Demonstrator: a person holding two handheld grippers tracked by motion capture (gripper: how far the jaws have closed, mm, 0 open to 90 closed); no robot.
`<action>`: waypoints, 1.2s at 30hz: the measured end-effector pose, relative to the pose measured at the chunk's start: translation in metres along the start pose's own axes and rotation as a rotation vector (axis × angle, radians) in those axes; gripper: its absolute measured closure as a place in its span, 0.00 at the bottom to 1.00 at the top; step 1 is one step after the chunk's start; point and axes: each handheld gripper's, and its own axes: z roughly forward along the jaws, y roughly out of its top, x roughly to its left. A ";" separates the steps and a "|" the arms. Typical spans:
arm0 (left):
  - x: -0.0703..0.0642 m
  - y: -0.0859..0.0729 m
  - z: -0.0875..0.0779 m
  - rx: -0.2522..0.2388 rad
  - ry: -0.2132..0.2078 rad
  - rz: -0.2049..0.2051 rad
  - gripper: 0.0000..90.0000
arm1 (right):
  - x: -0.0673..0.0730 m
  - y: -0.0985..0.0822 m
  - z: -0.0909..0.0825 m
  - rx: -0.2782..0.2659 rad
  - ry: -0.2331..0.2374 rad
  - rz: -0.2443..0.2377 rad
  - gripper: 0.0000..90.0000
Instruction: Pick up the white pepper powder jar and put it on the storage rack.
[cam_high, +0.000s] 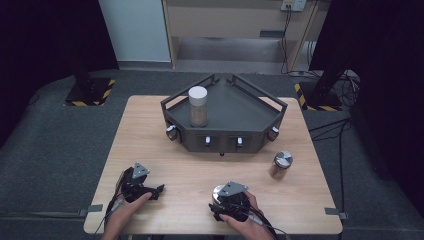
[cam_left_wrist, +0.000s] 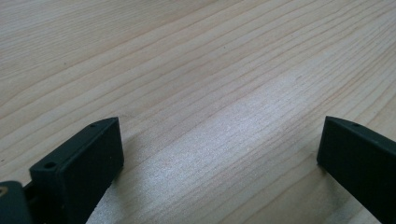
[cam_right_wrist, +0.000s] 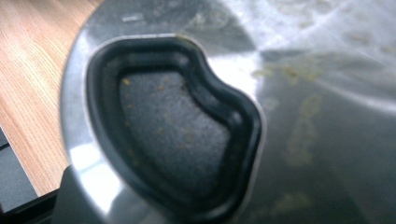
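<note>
The left gripper rests on the pale wood-grain table, its blocky black jaws spread wide with nothing between. Near the front edge, the right gripper pinches a round, shiny steel lid with a black rubber-rimmed opening.

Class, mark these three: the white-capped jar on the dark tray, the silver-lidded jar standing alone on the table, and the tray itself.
white-capped jar (cam_high: 198, 95), high view, on its white cap.
silver-lidded jar (cam_high: 283, 159), high view, on its metal lid.
tray (cam_high: 240, 107), high view, on its bare floor.
</note>
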 end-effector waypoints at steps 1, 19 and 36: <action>0.000 0.000 0.000 0.000 0.000 0.000 0.00 | 0.000 0.000 0.000 -0.001 -0.001 0.000 0.34; 0.000 0.000 0.000 0.000 0.000 0.000 0.00 | 0.001 0.003 -0.007 -0.012 -0.008 -0.013 0.35; 0.000 0.000 0.000 0.000 0.000 0.000 0.00 | -0.017 0.028 -0.019 -0.003 -0.043 -0.026 0.35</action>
